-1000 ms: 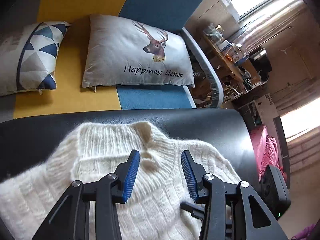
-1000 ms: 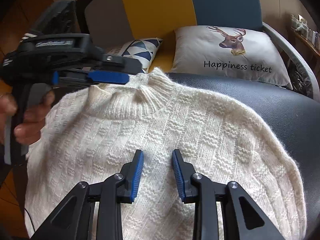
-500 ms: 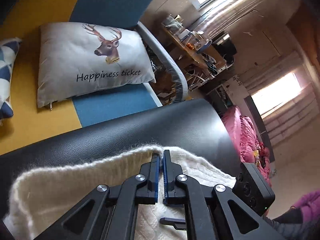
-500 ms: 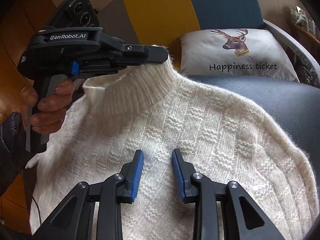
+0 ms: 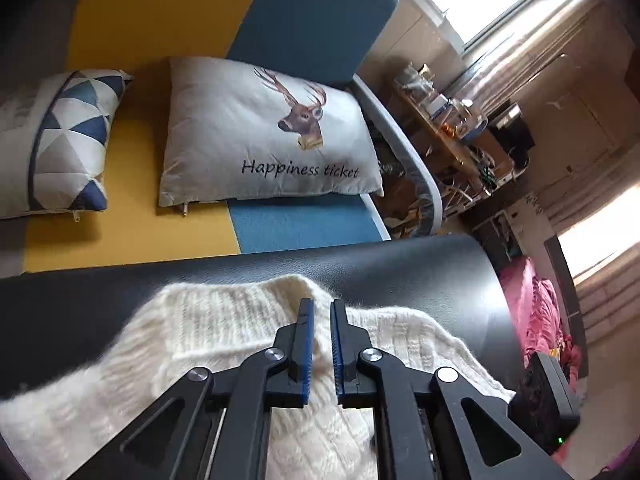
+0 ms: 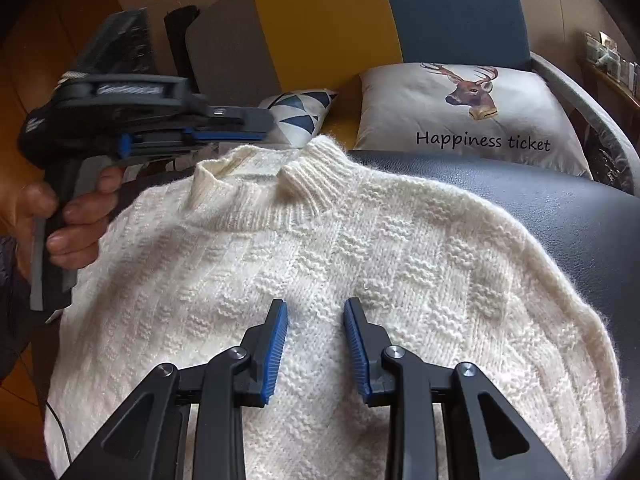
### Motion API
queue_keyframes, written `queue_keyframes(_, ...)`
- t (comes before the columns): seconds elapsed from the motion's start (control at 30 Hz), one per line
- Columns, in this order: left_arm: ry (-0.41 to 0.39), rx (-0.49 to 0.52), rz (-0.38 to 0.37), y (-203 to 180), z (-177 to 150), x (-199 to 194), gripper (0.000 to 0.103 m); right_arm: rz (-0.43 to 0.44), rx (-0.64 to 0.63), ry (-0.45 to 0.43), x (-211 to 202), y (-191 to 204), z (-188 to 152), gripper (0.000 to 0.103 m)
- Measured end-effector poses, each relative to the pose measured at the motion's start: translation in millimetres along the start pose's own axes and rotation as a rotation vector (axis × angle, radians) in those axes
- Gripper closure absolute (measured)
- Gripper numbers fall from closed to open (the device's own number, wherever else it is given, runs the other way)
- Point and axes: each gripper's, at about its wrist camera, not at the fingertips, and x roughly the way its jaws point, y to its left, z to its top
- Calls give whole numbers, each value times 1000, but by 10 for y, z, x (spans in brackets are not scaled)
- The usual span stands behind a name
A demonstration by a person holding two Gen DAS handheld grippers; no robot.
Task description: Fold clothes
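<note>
While the cream knitted sweater is spread front-up across the black padded surface, its ribbed collar is seen pointing toward the sofa. The sweater's right shoulder edge is bordered by a wide band of bare black surface, and bare surface is also shown beyond the collar up to the rounded far edge. The left side of the sweater is laid close to the near-left border, where little bare surface is seen.

The left gripper is seen above the collar, held by a hand; its blue pads are drawn nearly together with only a narrow gap between them, and whether knit is pinched there cannot be told. The right gripper is held over the chest of the sweater with its jaws spread apart and nothing between them.

Behind the surface, a deer cushion and a triangle-patterned cushion are leaned on the sofa seat. A cluttered shelf is visible to the right, its contents too small to be identified.
</note>
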Motion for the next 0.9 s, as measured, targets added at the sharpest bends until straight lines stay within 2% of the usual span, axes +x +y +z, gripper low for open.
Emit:
queue_keyframes(0.13,-37,44,78,87,-473,-418,90,140,86,29,193,110,424,71)
queue_keyframes(0.2,-33,42,124,187,-658,-476,90,209,128,43,290,165,636,59)
queue_keyframes(0.33,-14,3,162,411,-859,-437,88,349,214,72,483,275,1060,51)
queue_keyframes(0.37,-15,1,160,446,-892,-426,88,364,235,90,575,299,1150,51)
queue_keyframes(0.47,-28,8,145,487,-961,-420,88,359,345,222,1059,305,1280,50)
queue_keyframes(0.5,-34,8,141,496,-981,-416,88,399,371,239,1172,314,1303,48)
queue_keyframes(0.57,-49,3,127,520,-1022,-406,88,569,404,252,1349,378,1332,48)
queue_keyframes(0.67,-60,-10,109,548,-1043,-404,88,711,474,161,1472,420,1363,46)
queue_keyframes(0.73,-61,-16,106,555,-1045,-402,88,703,538,123,1586,372,1351,43)
queue_keyframes(0.77,-63,-7,114,542,-1051,-399,88,684,550,108,1620,347,1353,47)
queue_keyframes(0.9,-66,10,133,510,-1041,-399,88,565,485,87,1468,359,1394,47)
